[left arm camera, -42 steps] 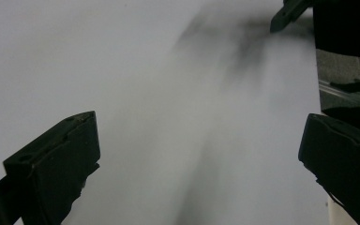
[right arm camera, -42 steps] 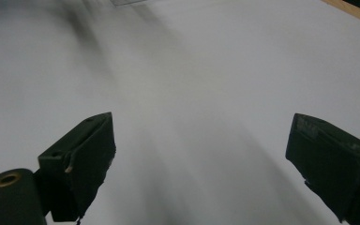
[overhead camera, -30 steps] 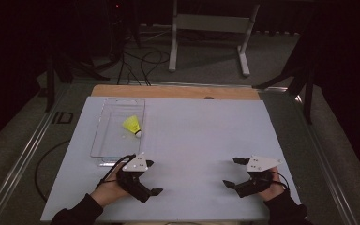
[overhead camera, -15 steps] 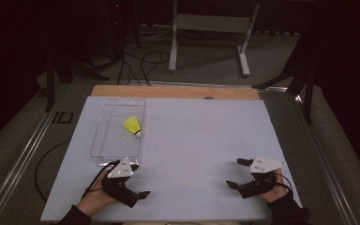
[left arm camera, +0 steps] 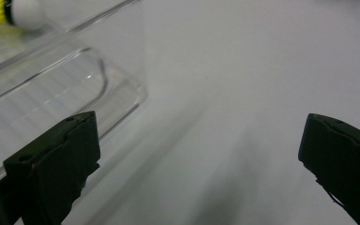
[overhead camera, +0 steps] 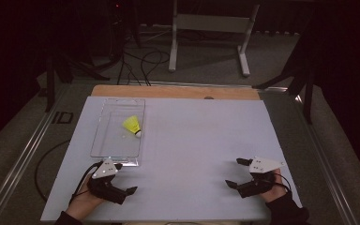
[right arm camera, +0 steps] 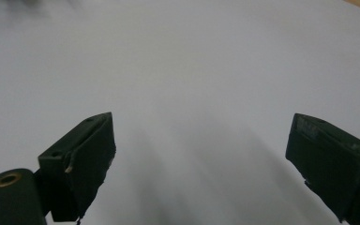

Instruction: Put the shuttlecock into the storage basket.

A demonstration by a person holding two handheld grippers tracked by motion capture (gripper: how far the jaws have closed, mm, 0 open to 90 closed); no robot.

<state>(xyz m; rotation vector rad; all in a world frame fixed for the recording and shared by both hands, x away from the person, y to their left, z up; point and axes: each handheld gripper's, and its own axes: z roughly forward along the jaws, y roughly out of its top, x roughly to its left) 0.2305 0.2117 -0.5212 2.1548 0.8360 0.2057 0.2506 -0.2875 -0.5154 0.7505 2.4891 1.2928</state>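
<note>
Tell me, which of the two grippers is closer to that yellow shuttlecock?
The left gripper. It sits at the near end of the clear tray that holds the shuttlecock. The right gripper is far off across the white table.

In your left gripper view, the shuttlecock [left arm camera: 14, 10] was cut off by the top-left corner, leaving its white cork and a strip of yellow skirt. The clear tray [left arm camera: 51, 89] ran off the left edge. In the high view, your left hand [overhead camera: 82, 202] and right hand [overhead camera: 275, 190] were cropped by the bottom edge at the table's near edge.
</note>
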